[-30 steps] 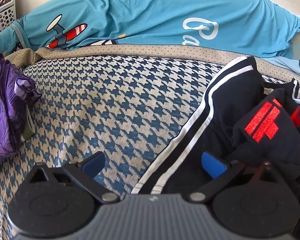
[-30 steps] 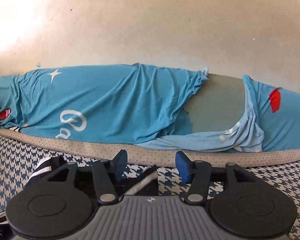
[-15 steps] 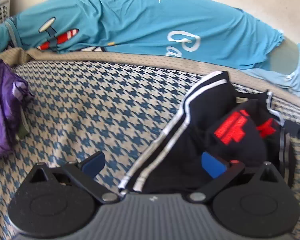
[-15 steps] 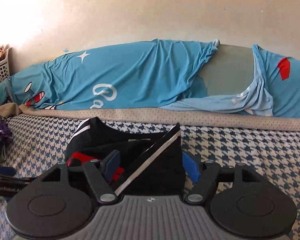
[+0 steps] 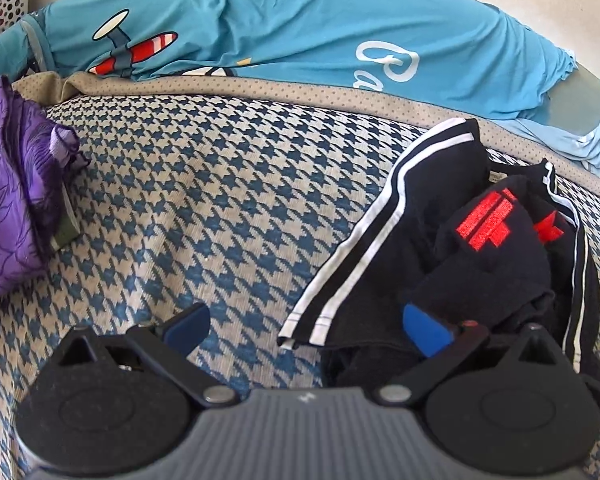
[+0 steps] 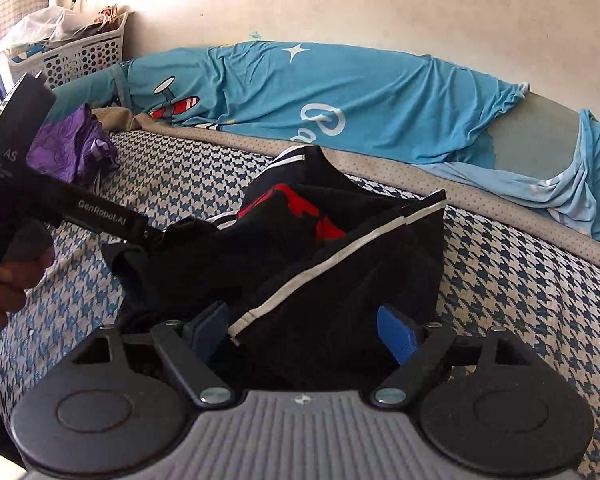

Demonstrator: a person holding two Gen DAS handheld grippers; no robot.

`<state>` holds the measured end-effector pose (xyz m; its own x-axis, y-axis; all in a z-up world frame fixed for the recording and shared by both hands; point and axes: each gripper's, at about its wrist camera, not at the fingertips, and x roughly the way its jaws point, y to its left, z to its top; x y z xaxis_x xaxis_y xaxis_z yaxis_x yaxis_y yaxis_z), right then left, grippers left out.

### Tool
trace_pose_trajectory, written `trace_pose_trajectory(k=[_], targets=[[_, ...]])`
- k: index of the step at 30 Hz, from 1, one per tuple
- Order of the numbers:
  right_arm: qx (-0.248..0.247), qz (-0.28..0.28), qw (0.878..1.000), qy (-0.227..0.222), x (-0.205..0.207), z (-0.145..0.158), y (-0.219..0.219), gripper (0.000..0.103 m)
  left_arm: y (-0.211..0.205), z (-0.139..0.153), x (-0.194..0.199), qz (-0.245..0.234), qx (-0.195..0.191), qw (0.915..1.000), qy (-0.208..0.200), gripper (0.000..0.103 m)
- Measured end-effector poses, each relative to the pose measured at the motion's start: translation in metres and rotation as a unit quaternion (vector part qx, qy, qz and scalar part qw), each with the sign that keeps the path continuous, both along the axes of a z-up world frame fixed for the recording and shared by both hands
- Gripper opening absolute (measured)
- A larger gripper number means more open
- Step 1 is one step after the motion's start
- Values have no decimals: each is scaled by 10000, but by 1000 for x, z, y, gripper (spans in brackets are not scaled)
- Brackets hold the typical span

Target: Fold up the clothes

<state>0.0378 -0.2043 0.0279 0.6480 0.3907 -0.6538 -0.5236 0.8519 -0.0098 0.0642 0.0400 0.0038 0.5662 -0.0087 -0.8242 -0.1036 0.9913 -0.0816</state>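
A crumpled black garment (image 5: 452,240) with white side stripes and a red emblem lies on the blue-and-cream houndstooth cover (image 5: 220,200). My left gripper (image 5: 306,326) is open wide at its near left edge. The striped hem corner lies between the fingers, and the right pad (image 5: 424,332) sits against the cloth. My right gripper (image 6: 304,330) hangs over the garment (image 6: 340,264) from the other side. Its jaws are opening, with a fold of black cloth and a white stripe between the pads. The left gripper (image 6: 148,232), held by a hand, reaches the garment's far left edge in the right wrist view.
A purple garment (image 5: 8,208) lies bunched at the left. A blue sheet with an aeroplane print (image 5: 300,32) covers the bolster along the wall (image 6: 340,4). A white perforated basket (image 6: 80,56) full of things stands in the left corner.
The right gripper has swung down and leftward from facing the wall to hanging over the black garment, its jaws spreading wider. The left gripper drew back a little, so the garment's hem now lies between its fingers.
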Motion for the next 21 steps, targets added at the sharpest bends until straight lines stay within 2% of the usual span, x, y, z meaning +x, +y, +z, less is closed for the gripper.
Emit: trace_pose_trajectory(k=[6,8,10,11,15,19,21], targets=[[-187,-177,9997,47,7,-13,0,79,-16,1,3,-112,124,9998,-68,103],[-167,-295,9994,113,11,-14,-3,70,-21,2,4,-139,200,9996,-106,103],[-154,-351,9991,168,15,-16,-5,50,-24,2,5,-150,222,9996,-119,103],[-132,-380,9990,187,16,-16,-7,46,-26,2,5,-151,239,9995,-128,103],[-54,-579,9983,92,18,-11,-14,17,-30,3,7,-144,259,9995,-147,103],[22,-1247,9922,-39,27,-4,-33,10,-33,1,9,-126,263,9995,-133,103],[-16,-1713,9851,-123,33,-1,-46,10,-36,0,10,-121,285,9994,-135,103]])
